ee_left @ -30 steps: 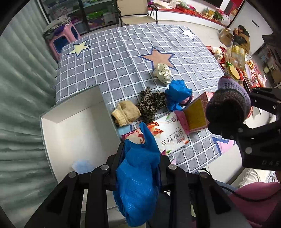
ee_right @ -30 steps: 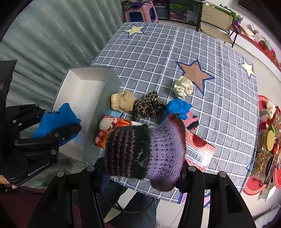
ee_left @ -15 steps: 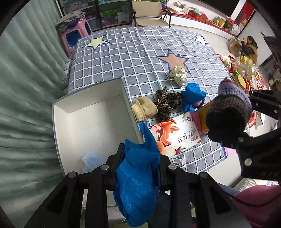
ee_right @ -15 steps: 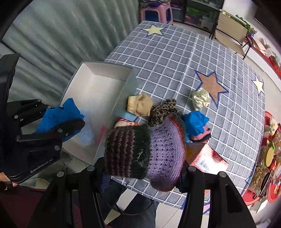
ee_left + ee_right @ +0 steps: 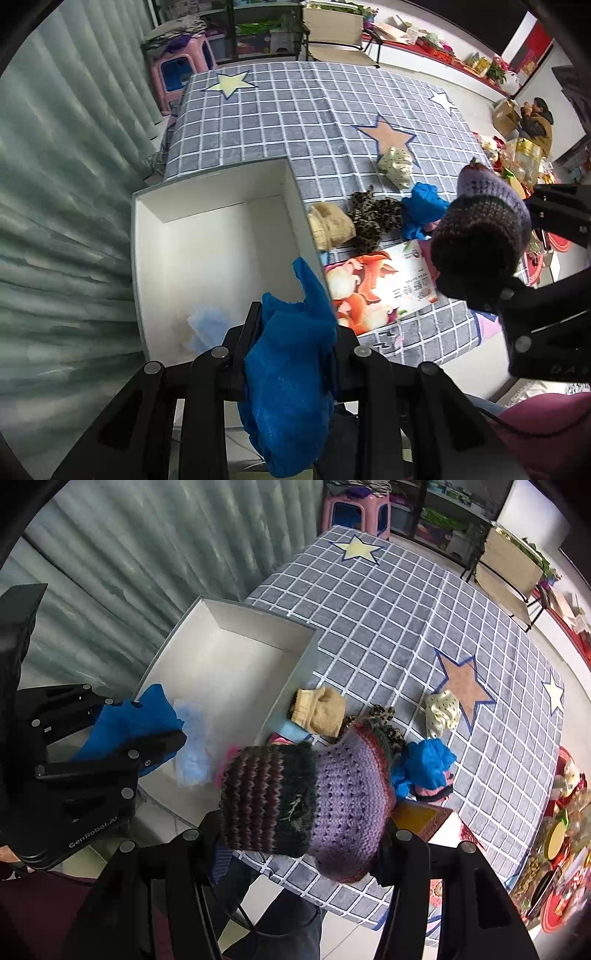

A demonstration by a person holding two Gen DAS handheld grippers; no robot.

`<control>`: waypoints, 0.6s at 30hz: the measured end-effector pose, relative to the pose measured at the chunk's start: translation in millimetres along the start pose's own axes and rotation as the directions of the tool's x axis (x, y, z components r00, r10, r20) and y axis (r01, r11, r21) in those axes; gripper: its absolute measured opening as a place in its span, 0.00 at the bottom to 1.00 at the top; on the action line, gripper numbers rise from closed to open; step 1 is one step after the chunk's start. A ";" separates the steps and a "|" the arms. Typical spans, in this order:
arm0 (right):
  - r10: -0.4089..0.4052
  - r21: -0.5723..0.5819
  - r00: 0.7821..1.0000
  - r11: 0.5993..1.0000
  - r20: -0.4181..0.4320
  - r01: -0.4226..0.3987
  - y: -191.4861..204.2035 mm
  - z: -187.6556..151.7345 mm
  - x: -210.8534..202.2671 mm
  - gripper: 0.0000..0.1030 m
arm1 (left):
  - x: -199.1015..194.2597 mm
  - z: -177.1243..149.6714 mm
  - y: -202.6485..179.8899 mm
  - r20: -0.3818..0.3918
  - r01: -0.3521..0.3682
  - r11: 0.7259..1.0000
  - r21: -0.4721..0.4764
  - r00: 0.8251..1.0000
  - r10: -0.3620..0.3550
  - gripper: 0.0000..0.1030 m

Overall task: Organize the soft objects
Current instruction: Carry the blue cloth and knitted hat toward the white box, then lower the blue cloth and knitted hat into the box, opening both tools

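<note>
My left gripper [image 5: 291,332] is shut on a blue mesh cloth [image 5: 291,376] and holds it over the near edge of the white box [image 5: 147,229]; it also shows in the right wrist view [image 5: 133,720]. My right gripper [image 5: 299,812] is shut on a purple striped knit hat [image 5: 306,797], held above the table's front edge; the hat also shows in the left wrist view [image 5: 480,232]. On the checked tablecloth lie a tan sock [image 5: 330,227], a leopard-print cloth [image 5: 373,221], another blue cloth [image 5: 421,214] and a dotted white cloth [image 5: 397,168].
A pale blue item [image 5: 190,746] lies inside the box. A picture book [image 5: 380,284] and a red-yellow box [image 5: 421,818] lie near the table's front edge. A curtain [image 5: 55,184] hangs left of the table. A pink stool [image 5: 181,70] and a chair [image 5: 332,29] stand behind.
Both grippers have moved left with their loads. The box now sits more under the left gripper and fills more of both views.
</note>
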State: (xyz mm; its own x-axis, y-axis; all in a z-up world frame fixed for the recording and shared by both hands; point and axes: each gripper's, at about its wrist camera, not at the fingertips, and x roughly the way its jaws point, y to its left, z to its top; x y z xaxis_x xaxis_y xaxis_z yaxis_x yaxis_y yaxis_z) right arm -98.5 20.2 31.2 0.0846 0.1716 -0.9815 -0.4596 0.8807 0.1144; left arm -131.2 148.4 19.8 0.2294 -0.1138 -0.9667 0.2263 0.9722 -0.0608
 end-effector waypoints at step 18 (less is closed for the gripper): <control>0.013 -0.101 1.000 0.995 0.028 -0.010 32.1 35.4 2.1 0.57 | -0.1 -16.1 48.1 0.009 -0.066 0.990 -0.123 0.998 0.068 0.31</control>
State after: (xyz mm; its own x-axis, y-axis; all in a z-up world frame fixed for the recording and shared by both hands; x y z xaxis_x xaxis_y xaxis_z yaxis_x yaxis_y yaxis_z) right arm -81.7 64.5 38.3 0.1034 0.1949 -0.9754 -0.5476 0.8298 0.1077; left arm -135.6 198.5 12.9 0.2526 -0.0495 -0.9663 0.0924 0.9954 -0.0269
